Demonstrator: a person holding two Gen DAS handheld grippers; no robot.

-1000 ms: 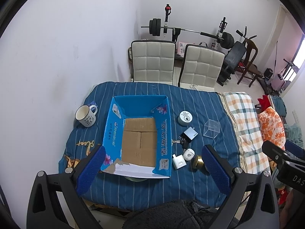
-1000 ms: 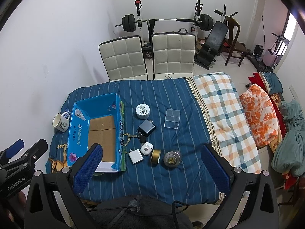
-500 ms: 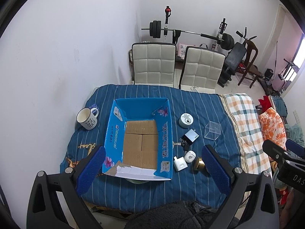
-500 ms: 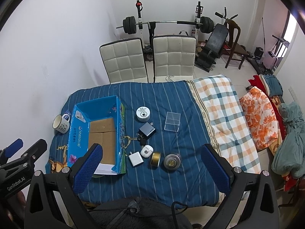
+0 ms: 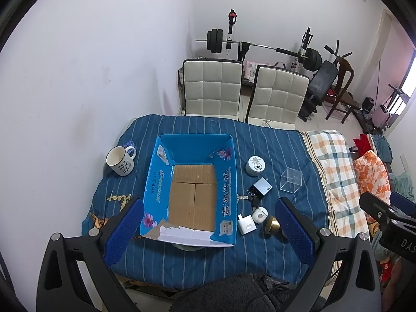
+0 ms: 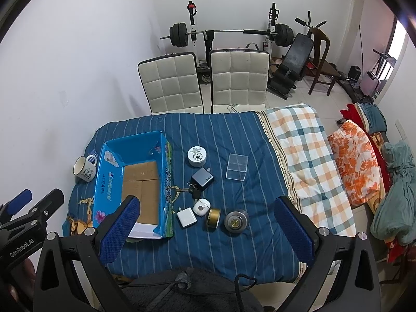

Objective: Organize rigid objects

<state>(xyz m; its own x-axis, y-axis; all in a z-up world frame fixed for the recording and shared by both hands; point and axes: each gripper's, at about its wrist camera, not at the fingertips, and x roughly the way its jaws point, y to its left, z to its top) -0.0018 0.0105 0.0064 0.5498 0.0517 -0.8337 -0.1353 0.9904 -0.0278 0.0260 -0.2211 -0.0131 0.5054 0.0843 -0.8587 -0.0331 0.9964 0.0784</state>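
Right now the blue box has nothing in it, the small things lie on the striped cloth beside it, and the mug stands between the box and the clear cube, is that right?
Not quite. The mug stands on the far side of the blue box from the clear cube, next to the wall. The right wrist view shows it. The box is indeed empty and the small things lie beside it on the striped cloth.

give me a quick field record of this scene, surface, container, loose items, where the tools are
surface: table under a blue striped cloth
container: blue cardboard box, open, only its cardboard floor shows
left of box: white mug, upright
right of box: round white tin, clear plastic box, dark charger, keys, white adapter, small white case, gold roll, grey metal disc
left tool: open, holding nothing, above the table
right tool: open, holding nothing, above the table
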